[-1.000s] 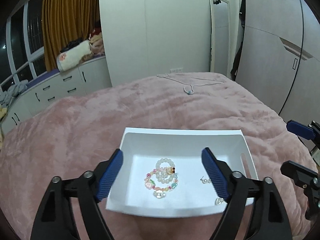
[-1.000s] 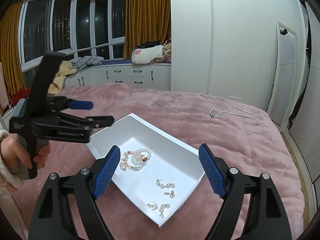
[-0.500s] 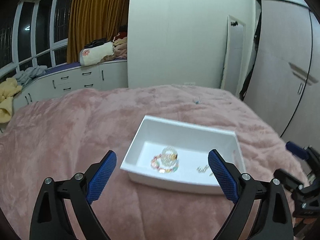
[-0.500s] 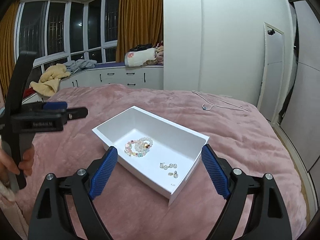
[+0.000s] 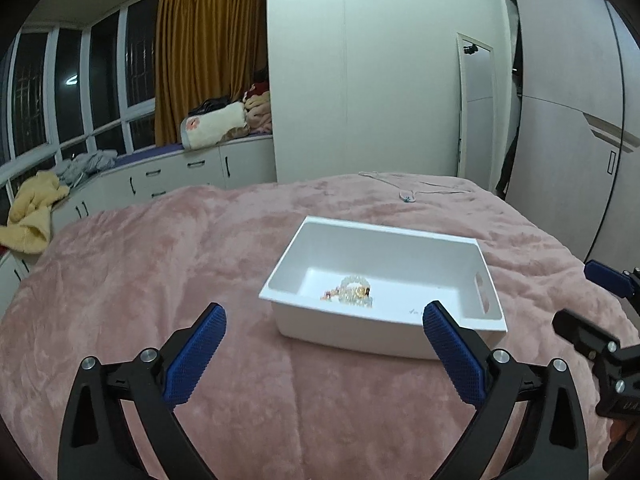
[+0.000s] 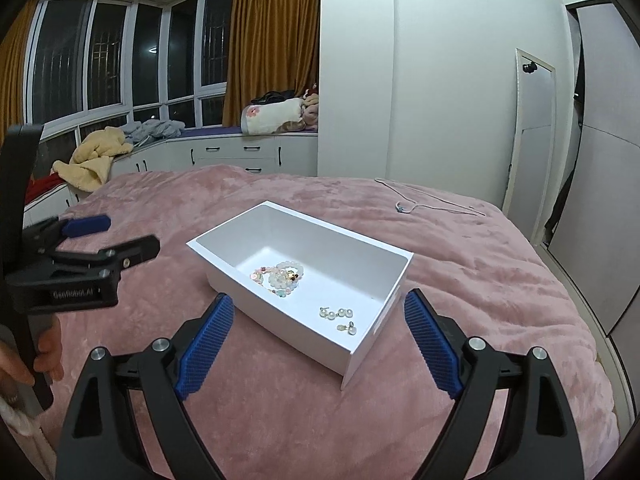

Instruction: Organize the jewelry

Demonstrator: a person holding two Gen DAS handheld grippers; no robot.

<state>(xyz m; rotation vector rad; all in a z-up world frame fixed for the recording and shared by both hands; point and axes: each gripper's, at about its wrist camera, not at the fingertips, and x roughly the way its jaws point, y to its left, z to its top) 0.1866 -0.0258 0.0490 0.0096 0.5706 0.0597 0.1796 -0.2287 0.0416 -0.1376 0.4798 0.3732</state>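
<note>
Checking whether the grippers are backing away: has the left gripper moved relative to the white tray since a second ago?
Yes. The left gripper has pulled back from the white tray: earlier its fingers framed the beaded bracelets; now the tray sits ahead of them, jaws empty and opening.

1. Place was a home bedroom: bed w/ pink blanket [image 6: 460, 264].
2. Built-in wardrobe [image 5: 568, 120], mirror [image 6: 534, 136], gold curtains [image 6: 272, 44], drawers [image 6: 248, 152] under windows showed it.

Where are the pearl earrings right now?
Right wrist view: the pearl earrings lie inside the white tray, near its closest corner, right of the bead bracelets.
</note>
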